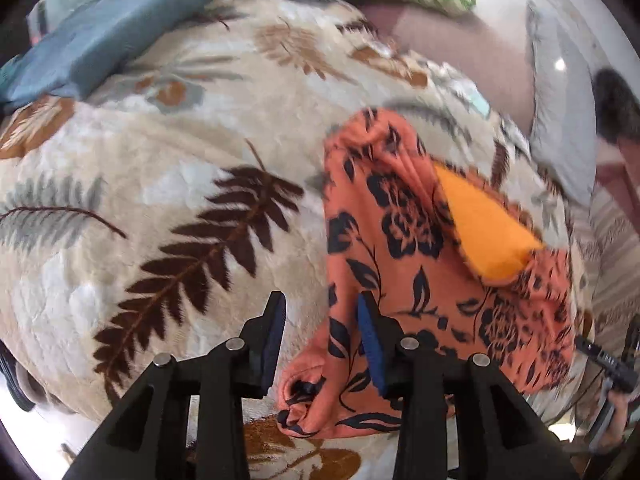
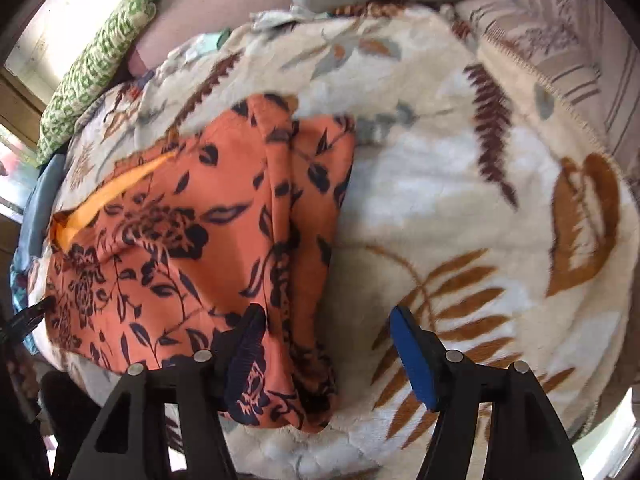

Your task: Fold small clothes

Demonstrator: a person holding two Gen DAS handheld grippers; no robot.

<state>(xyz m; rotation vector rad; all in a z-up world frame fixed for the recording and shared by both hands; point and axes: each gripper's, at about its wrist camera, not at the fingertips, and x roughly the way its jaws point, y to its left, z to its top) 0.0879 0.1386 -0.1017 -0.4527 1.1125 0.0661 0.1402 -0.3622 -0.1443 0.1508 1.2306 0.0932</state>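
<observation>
An orange floral garment (image 1: 404, 240) is lying partly folded on the leaf-print fleece blanket (image 1: 168, 168) covering the bed, its plain orange lining (image 1: 484, 228) showing at one opening. The left claw (image 1: 322, 344) is hovering over the garment's near corner, jaws parted and pinching nothing. The right claw (image 2: 324, 356) is standing wider, also gripping nothing, at the opposite edge. A fold appears just laid; the next move is probably calling for fresh grips on both near corners.

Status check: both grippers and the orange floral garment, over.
Left gripper open, empty. Right gripper open, empty. Orange floral garment lies bunched on the leaf-print blanket, fold unfinished. Nothing in the way.
</observation>
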